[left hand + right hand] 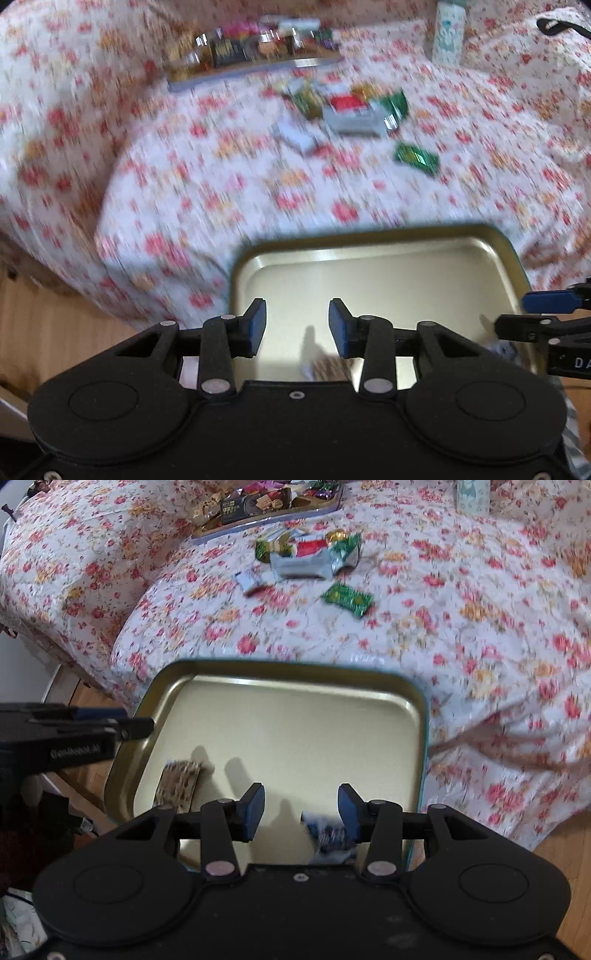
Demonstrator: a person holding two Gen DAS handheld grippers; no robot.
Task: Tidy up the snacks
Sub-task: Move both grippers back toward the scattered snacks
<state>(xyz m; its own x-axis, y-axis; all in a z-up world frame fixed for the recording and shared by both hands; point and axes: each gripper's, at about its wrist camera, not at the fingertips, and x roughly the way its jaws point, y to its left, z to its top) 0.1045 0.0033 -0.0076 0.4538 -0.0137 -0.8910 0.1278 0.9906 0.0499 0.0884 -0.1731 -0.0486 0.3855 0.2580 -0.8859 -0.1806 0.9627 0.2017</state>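
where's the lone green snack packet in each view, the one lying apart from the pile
Left wrist view: the green packet lies upper right of centre on the flowered cloth, below and right of the snack pile.
Right wrist view: the green packet lies upper centre, below the pile.
Shared landmark: the gold tin in the foreground of both.

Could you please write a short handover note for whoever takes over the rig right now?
Left gripper open and empty, over the gold tin. Right gripper open, also over the tin.
In the tin: a brown patterned snack and a blue-white wrapped snack.
Still on the floral cloth: a green packet, a small pile of snacks, and a full tray at the back.
Left to do: move the loose snacks over.
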